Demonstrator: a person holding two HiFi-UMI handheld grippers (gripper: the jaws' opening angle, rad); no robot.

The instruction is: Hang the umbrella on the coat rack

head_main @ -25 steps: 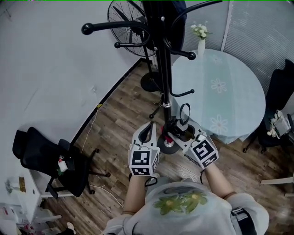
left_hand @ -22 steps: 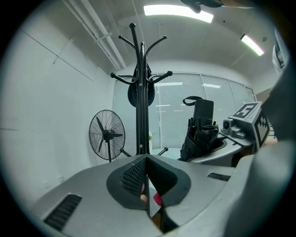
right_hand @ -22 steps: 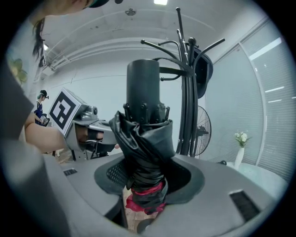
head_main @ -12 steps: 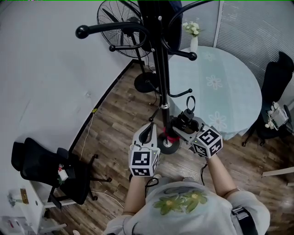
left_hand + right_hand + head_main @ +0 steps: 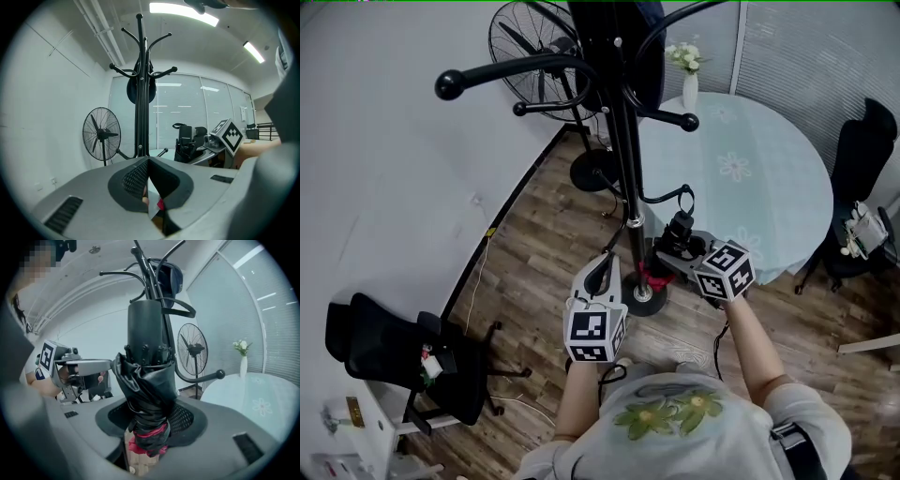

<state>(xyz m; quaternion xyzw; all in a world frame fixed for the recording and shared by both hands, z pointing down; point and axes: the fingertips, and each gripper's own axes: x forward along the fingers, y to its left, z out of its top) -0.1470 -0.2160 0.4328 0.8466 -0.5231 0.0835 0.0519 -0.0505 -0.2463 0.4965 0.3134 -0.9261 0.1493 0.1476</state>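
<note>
At frame centre the folded black fabric umbrella [image 5: 149, 380] is clamped in the right gripper [image 5: 673, 255] beside the black metal coat rack [image 5: 622, 141], not yet hung; the left gripper [image 5: 602, 270] is closed.

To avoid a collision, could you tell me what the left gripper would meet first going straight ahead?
Probably the coat rack's pole, standing almost dead ahead of the left gripper; depth is unclear.

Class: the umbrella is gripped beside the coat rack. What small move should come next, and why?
Probably carry the umbrella toward the low hook and guide its strap loop over the knobbed tip. The right gripper is clamped on the folded umbrella, the loop stands free at its top, and that hook is bare.
</note>
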